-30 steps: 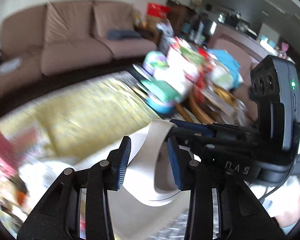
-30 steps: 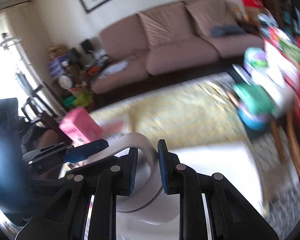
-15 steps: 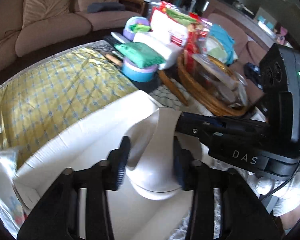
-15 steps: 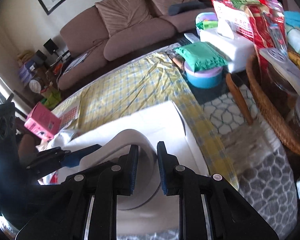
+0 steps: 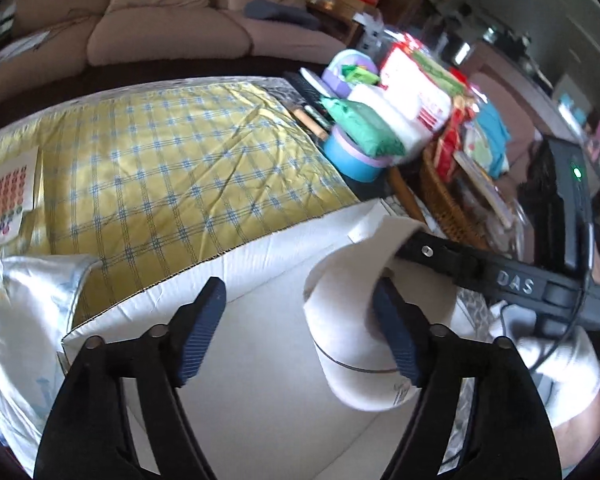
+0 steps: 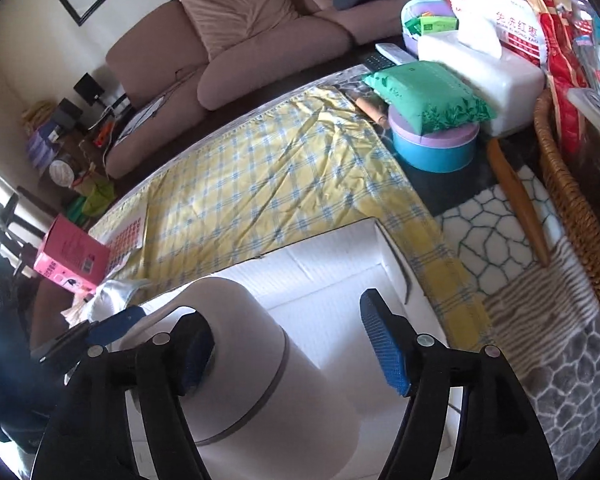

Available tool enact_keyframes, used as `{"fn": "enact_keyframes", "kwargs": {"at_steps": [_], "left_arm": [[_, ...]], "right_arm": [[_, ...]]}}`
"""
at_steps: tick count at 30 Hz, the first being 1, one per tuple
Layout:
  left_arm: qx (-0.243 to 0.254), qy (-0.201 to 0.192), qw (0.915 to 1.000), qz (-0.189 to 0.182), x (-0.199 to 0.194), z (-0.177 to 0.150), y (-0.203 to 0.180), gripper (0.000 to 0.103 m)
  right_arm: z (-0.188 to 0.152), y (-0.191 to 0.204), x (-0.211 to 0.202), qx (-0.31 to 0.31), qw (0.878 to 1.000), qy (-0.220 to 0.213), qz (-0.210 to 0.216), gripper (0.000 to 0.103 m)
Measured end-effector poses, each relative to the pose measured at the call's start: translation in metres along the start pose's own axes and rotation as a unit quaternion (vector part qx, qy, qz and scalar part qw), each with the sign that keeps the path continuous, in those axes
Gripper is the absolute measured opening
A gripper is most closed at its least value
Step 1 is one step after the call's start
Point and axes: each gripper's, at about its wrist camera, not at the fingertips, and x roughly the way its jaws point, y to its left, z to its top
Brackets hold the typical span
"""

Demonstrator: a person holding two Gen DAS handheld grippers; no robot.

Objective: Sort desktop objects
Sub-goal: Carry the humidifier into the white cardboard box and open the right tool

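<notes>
Yellow checked cloth (image 6: 260,184) upper centre; both my claws spread, white cup (image 6: 260,380) dropping into white box (image 6: 340,256); next, back off

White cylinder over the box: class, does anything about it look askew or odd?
Yes. The white cylinder lies tilted over the white box, not upright. Both grippers, left and right, are open beside it.

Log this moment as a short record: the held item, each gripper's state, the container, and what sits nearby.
item: white cup, over the box
left gripper: open, one finger inside the cup's mouth
right gripper: open, one finger inside the cup
container: white box, open, on the yellow checked cloth
nearby: blue round tin under a green pack; wicker basket
</notes>
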Motion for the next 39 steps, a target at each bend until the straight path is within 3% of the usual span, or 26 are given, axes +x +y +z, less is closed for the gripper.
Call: {"fn": "enact_keyframes", "kwargs": {"at_steps": [6,11,13,14,17,23,26,32,35,38,39], "left_arm": [[-0.002,0.007,0.9996,0.029,0.016,0.016,0.003,0.075],[-0.017,0.013,0.9995,0.021,0.013,0.022,0.009,0.077],[-0.029,0.0,0.9995,0.008,0.005,0.024,0.013,0.089],[-0.038,-0.006,0.9993,0.002,0.001,0.025,0.015,0.089],[-0.05,-0.003,0.9987,-0.013,-0.008,0.027,0.021,0.089],[-0.049,0.023,0.9977,-0.04,-0.008,0.002,0.019,0.089],[-0.058,0.045,0.9954,-0.063,0.006,-0.015,0.015,0.089],[-0.069,0.076,0.9909,-0.087,0.038,-0.03,0.008,0.091],[-0.066,0.097,0.9869,-0.11,0.048,-0.026,0.001,0.089],[-0.052,0.118,0.9836,-0.126,0.053,-0.023,-0.013,0.082],[-0.049,0.122,0.9831,-0.127,0.054,-0.023,-0.019,0.086]], "right_arm": [[0.013,0.0,0.004,-0.006,1.0,0.023,-0.006,0.07],[0.02,0.002,0.004,-0.021,0.999,0.036,-0.023,0.07],[0.021,-0.002,0.0,-0.015,0.999,0.034,-0.009,0.068],[0.022,-0.006,-0.002,-0.005,0.999,0.032,0.002,0.067],[0.025,-0.008,-0.008,0.019,0.999,0.029,0.009,0.066],[0.015,0.002,-0.016,0.0,0.999,0.039,0.017,0.066],[0.0,0.001,-0.007,-0.005,0.998,0.058,0.026,0.067],[-0.018,-0.009,0.009,0.043,0.992,0.077,0.089,0.078],[-0.02,-0.009,0.013,0.049,0.991,0.079,0.096,0.081],[-0.02,-0.006,0.012,0.048,0.99,0.09,0.097,0.08],[-0.02,-0.005,0.011,0.048,0.99,0.096,0.094,0.079]]}}
